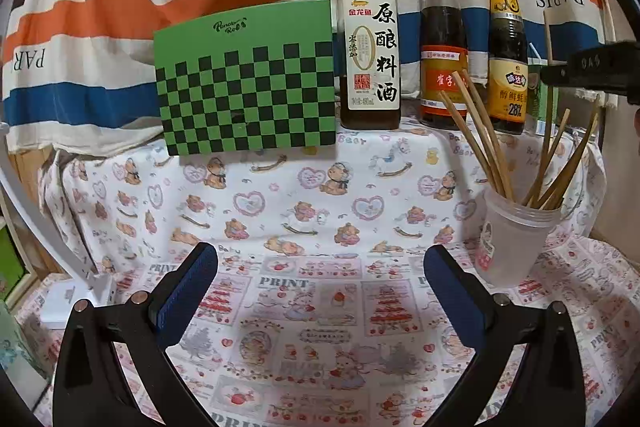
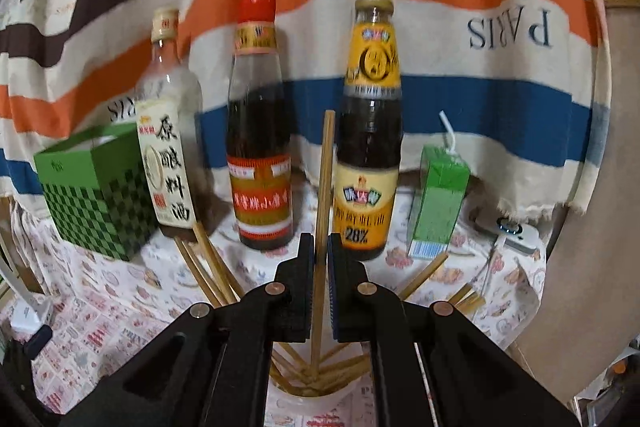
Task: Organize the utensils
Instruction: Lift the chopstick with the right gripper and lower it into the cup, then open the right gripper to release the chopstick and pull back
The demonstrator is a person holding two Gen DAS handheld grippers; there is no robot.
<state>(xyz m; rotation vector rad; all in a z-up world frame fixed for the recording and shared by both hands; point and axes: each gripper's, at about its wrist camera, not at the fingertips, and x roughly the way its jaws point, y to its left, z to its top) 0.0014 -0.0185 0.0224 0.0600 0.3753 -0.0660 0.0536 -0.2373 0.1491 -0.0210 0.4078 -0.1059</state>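
A translucent plastic cup stands on the printed cloth at the right, with several bamboo chopsticks fanned out of it. My left gripper hovers open over the cloth to the cup's left, nothing between its fingers. My right gripper is directly above the cup, shut on one upright chopstick whose lower end reaches into the cup among the other chopsticks. In the left wrist view the right gripper shows at the right edge, clamping that chopstick.
Three sauce bottles stand at the back: a clear one, a red-capped one and a yellow-labelled one. A green checkered box is at back left, a green drink carton at back right. A striped cloth hangs behind.
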